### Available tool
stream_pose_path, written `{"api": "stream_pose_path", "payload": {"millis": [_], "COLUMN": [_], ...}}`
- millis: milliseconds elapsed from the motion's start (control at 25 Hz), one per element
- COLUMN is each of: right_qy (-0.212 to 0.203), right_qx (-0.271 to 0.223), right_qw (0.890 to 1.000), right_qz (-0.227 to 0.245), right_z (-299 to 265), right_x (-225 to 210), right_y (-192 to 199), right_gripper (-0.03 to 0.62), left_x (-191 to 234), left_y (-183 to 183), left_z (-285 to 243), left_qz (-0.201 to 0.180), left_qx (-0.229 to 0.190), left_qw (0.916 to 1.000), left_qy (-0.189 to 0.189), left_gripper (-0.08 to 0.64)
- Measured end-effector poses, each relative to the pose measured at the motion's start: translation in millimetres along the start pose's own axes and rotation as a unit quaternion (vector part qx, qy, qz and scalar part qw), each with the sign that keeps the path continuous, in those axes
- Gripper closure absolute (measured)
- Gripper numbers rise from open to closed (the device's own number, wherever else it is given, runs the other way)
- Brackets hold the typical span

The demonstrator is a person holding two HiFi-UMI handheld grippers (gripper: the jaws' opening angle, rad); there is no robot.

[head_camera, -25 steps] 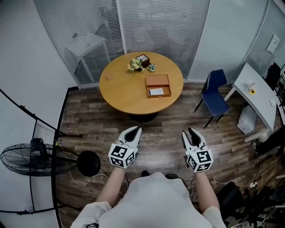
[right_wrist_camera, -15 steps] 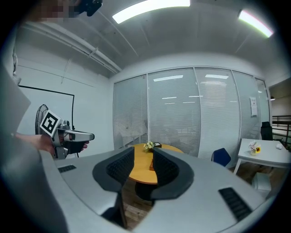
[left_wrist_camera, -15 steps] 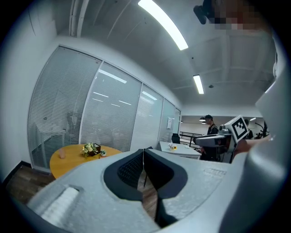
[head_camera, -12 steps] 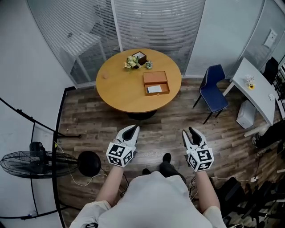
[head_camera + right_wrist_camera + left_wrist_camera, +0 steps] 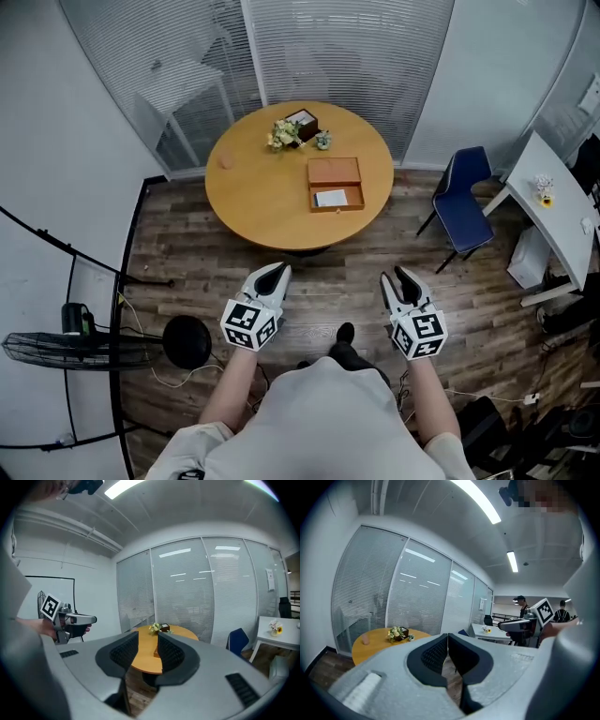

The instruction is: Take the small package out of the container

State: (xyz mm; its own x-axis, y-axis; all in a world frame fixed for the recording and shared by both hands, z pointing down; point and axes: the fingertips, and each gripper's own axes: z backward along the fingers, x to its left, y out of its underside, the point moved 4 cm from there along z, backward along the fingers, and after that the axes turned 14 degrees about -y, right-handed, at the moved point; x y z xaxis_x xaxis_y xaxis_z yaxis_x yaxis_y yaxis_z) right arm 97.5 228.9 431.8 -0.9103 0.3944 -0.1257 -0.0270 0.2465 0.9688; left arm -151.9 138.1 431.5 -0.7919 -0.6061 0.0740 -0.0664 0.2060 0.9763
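An open brown container (image 5: 336,183) lies on the round wooden table (image 5: 253,187), with a small white package (image 5: 329,198) inside it. Both grippers hang over the floor, well short of the table. The left gripper (image 5: 273,274) has its jaws together, holding nothing. My right gripper (image 5: 397,277) stands open with an empty gap; the table (image 5: 145,654) and the container (image 5: 155,653) show through that gap in the right gripper view. Only the table's edge (image 5: 370,641) appears in the left gripper view, to the left of the left gripper (image 5: 447,637).
Flowers (image 5: 284,135) and a dark little box (image 5: 302,122) sit at the table's far side. A blue chair (image 5: 466,202) and a white desk (image 5: 562,211) stand to the right. A fan (image 5: 66,342), a black stand base (image 5: 186,342) and cables are on the left floor. Glass walls lie behind.
The head view has shifted slightly, so the table sits a bit more to the right. A shoe has come into view below. Both grippers keep their places and jaw positions.
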Motion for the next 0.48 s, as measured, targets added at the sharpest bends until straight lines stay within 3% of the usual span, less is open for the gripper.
{"api": "stream_pose_path", "payload": {"millis": [480], "right_qy": [-0.050], "right_qx": [0.019], "right_qw": [0.999], "right_qz": [-0.013], "right_z": [-64], "right_x": [-119], "right_y": [-10], "right_gripper": [0.465], "left_x": [-15], "left_y": [-6], "left_z": [-113], "left_qz": [0.009], "left_qx": [0.024], "left_qw": [0.9987], "left_qy": [-0.045], "left_gripper": [0.541]}}
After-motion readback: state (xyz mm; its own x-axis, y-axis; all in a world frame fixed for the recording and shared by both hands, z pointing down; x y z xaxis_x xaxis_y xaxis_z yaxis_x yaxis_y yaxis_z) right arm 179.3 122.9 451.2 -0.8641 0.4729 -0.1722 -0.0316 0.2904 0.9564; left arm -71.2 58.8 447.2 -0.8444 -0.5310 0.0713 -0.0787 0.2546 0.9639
